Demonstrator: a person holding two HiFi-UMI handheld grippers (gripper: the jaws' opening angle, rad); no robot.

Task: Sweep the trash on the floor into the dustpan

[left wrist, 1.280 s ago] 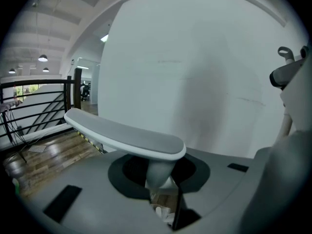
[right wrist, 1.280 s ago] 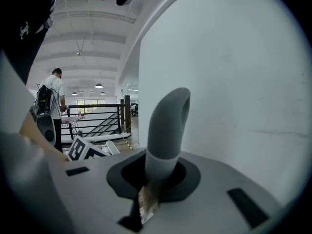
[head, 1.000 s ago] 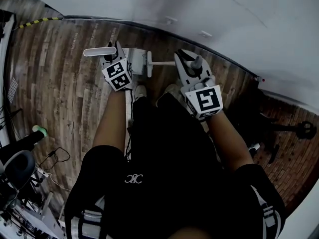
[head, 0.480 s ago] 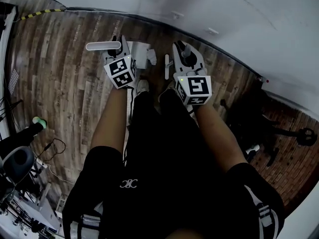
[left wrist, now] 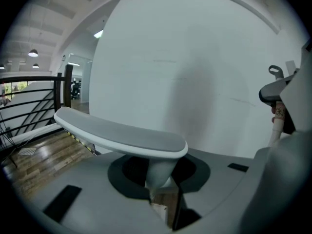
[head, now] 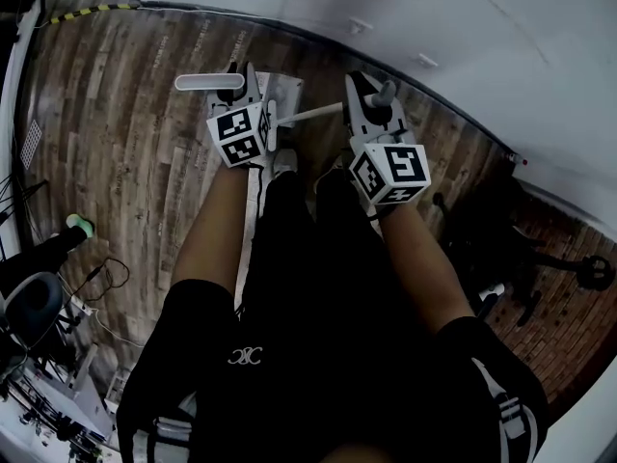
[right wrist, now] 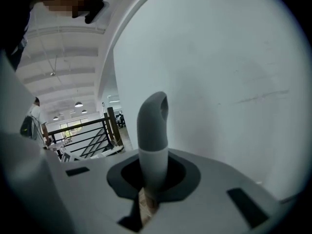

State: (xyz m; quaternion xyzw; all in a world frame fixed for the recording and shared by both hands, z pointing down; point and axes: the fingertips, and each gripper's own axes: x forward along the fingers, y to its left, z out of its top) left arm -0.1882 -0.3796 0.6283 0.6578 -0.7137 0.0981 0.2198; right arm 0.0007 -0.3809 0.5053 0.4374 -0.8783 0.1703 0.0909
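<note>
Left gripper (left wrist: 159, 178) clamped on T-handle (left wrist: 122, 136); right gripper (right wrist: 153, 180) clamped on curved handle (right wrist: 154, 130). Advice: hold pan (head: 281, 92) flat near wall (head: 434, 17), sweep short strokes.

White wall (head: 434, 8); yellow-black tape (head: 96, 10) along its foot; black railing (left wrist: 29, 89) under ceiling lamps (left wrist: 33, 53).

Brown plank floor (head: 125, 162); white wall (head: 434, 17); grey-and-white dustpan handle (left wrist: 122, 135); grey broom handle (right wrist: 152, 130).

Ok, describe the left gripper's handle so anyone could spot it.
Over the wooden floor by the white wall, the left gripper clamps a white handle. It ends in a wide flat crossbar; the other handle, in the right gripper, ends in a bent tip.
</note>
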